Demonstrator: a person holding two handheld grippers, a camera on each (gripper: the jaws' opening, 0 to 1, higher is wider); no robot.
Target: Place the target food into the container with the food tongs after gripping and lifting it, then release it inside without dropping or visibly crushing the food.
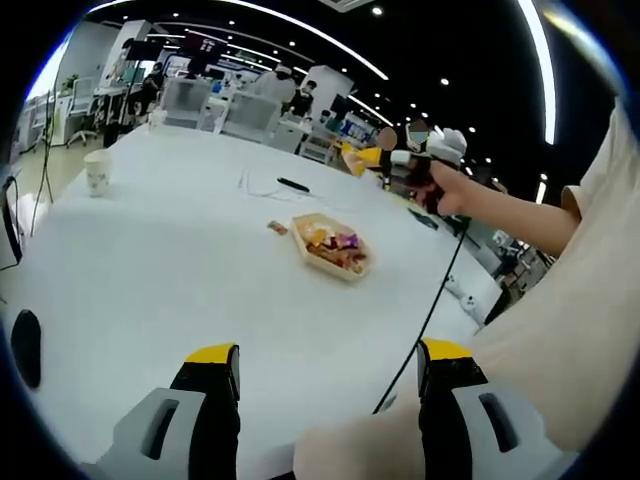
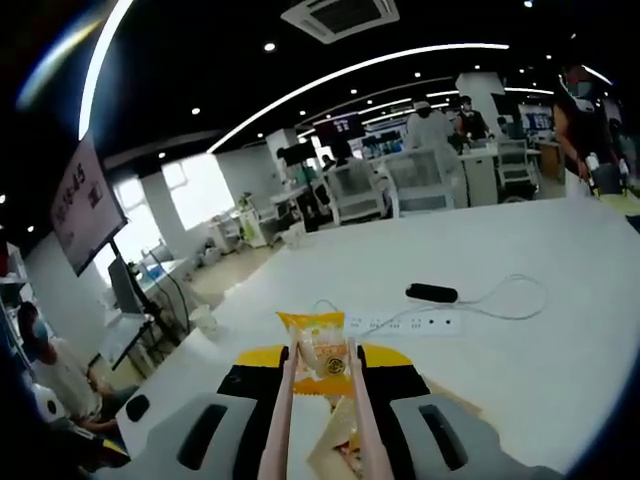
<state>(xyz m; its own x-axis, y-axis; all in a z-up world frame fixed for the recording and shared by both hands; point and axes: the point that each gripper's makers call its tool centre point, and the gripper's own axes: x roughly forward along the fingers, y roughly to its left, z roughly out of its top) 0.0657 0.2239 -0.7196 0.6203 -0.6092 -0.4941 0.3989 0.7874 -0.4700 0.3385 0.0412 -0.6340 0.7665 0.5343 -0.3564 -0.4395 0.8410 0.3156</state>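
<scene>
While the tongs pinch a yellow snack packet up in the air, the container waits on the white table.
In the right gripper view, the right gripper is clamped on the tongs, whose tips hold the packet at its middle. It looks light, crinkly and slick, so a gentle squeeze across the flat centre seems safest. In the left gripper view, the left gripper stands wide and empty, with one loose sweet just beside the container, which has wrapped snacks inside.
</scene>
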